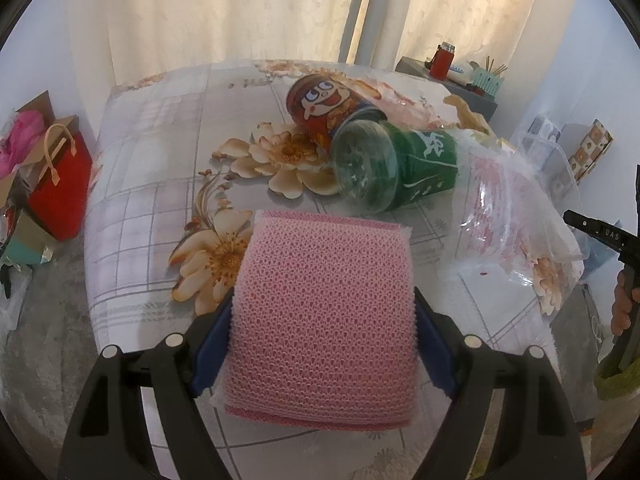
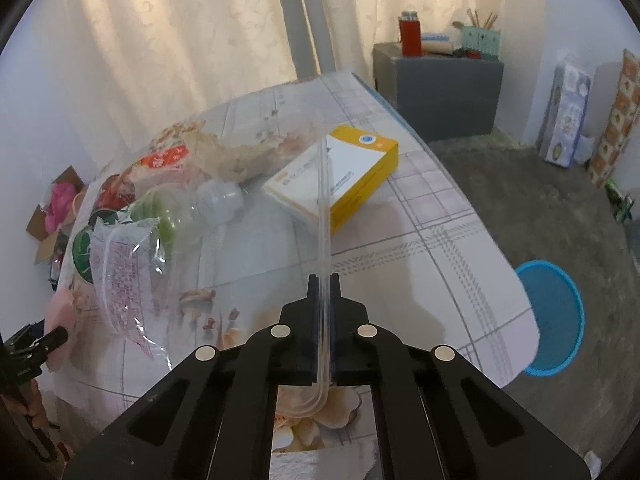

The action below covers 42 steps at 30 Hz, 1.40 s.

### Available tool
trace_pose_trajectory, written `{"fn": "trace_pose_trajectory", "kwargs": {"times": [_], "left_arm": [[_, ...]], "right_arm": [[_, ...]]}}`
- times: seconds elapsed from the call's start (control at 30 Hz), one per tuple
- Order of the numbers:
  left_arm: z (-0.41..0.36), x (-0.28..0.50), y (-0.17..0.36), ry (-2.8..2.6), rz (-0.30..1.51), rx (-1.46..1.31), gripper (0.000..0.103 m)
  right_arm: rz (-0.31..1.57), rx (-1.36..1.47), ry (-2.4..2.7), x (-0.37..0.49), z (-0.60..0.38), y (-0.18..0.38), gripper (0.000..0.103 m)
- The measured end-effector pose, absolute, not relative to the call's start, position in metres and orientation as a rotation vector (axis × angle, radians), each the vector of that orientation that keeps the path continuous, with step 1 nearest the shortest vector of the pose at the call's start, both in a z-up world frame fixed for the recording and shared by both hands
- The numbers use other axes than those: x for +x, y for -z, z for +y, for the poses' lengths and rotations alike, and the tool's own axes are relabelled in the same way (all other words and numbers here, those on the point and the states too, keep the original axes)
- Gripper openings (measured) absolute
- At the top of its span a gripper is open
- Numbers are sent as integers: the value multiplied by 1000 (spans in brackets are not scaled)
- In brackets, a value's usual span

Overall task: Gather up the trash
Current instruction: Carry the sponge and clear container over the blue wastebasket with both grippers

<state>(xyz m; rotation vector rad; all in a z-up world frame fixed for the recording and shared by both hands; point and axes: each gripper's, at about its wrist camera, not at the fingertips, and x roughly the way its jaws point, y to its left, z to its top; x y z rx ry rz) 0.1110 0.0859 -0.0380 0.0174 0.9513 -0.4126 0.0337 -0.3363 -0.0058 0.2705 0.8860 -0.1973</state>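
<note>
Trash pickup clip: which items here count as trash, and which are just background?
Job:
- pink mesh sponge pack, in left claw
- clear plastic bag, pinched in right claw
- green bottle
- cartoon can
- yellow box

Background:
- red gift bag
- blue basin
- grey cabinet

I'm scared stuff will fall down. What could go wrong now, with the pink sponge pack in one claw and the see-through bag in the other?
The left gripper holds the pink sponge pack only by its edges, so it might slip out. The right gripper pinches just the thin edge of the clear plastic bag; it could tear or slide free. The green bottle lies on its side and could roll off the table if bumped.
</note>
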Motion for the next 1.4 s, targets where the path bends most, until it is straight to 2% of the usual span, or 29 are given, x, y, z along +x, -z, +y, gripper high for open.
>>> {"fn": "trace_pose_trajectory", "kwargs": {"times": [0.53, 0.83, 1.03, 1.4], "left_arm": [[102, 91, -4, 462, 845, -38, 79], [82, 81, -37, 557, 783, -41, 79], [41, 76, -57, 664, 745, 3, 79], [-99, 60, -76, 935, 725, 118, 79]], "right_arm": [[766, 336, 293, -18, -343, -20, 2], [703, 393, 316, -46, -351, -29, 2], [665, 436, 362, -75, -368, -31, 2], [626, 527, 540, -145, -425, -17, 2]]}}
